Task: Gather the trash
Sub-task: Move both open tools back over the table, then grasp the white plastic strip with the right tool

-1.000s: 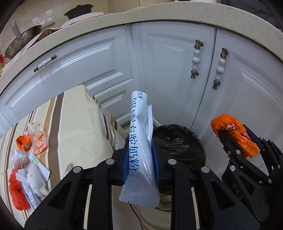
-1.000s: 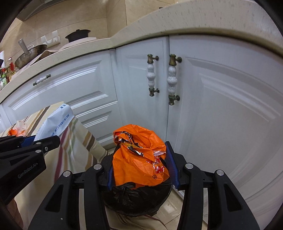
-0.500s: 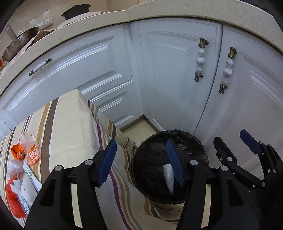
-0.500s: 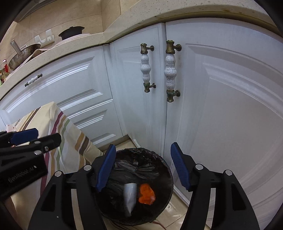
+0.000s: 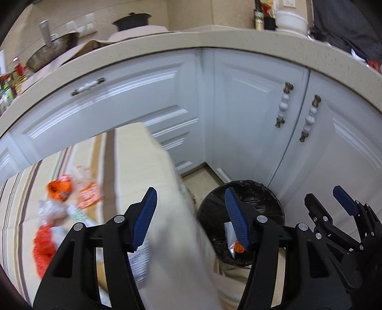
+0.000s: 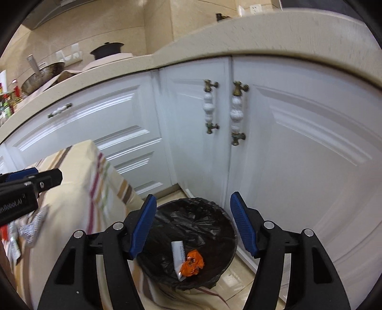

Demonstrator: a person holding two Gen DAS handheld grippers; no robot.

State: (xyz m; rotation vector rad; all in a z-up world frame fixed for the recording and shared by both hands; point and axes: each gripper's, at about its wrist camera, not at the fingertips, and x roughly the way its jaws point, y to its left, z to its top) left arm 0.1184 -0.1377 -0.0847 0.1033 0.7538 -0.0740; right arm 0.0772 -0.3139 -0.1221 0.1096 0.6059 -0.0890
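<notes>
A black-lined trash bin (image 6: 214, 214) stands on the floor by the white cabinets; it also shows in the left wrist view (image 5: 262, 198). Inside it lie a white packet (image 6: 177, 254) and an orange wrapper (image 6: 193, 262). My right gripper (image 6: 193, 224) is open and empty above the bin. My left gripper (image 5: 191, 217) is open and empty over the table's corner, left of the bin. More trash lies on the striped tablecloth (image 5: 140, 155): an orange wrapper (image 5: 59, 188), an orange-and-white packet (image 5: 89, 194), clear plastic (image 5: 50, 212) and a red-orange bag (image 5: 44, 248).
White cabinet doors with porcelain handles (image 6: 236, 114) stand right behind the bin. A beige countertop (image 5: 214, 40) above carries a pan (image 5: 52, 50) and a black pot (image 5: 131, 20). The right gripper shows at the left wrist view's right edge (image 5: 334, 207).
Both grippers opened and dropped the white packet and orange wrapper into the bin. The left gripper has since swung left toward the table; both have lifted slightly.
</notes>
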